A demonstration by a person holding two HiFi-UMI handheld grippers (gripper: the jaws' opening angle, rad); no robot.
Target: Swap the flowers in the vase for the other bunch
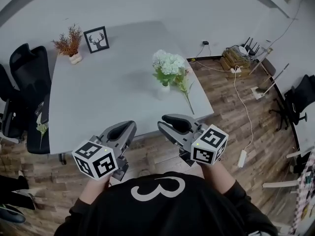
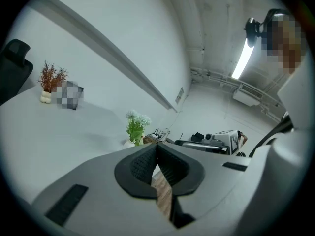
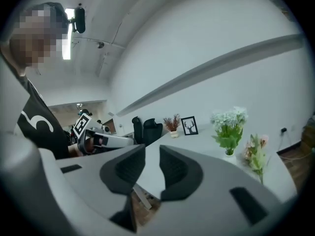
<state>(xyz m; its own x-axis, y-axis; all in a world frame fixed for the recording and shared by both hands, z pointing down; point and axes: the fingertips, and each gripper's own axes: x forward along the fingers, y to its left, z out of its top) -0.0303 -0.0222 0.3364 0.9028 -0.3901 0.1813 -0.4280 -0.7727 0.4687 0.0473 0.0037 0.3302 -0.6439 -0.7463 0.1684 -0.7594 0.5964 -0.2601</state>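
Observation:
White flowers with green leaves [image 1: 167,65] stand in a small white vase [image 1: 164,90] near the right edge of the grey table [image 1: 98,97]. The other bunch [image 1: 185,86], pale pink with a long stem, lies on the table just right of the vase. Both grippers hover off the table's front edge, close to the person's body. My left gripper [image 1: 131,126] is shut with nothing in it, its pads [image 2: 147,163] meeting at the tip. My right gripper [image 1: 166,125] stands narrowly open and empty, with a gap between its pads [image 3: 172,168]. The right gripper view shows the vase flowers [image 3: 228,124] and the lying bunch [image 3: 256,154].
A dried reddish plant [image 1: 70,43] and a framed deer picture [image 1: 96,39] sit at the table's far left corner. Black office chairs [image 1: 27,82] stand at the left, one with a small sprig [image 1: 42,127] on it. Cables and a power strip [image 1: 241,157] lie on the wooden floor at the right.

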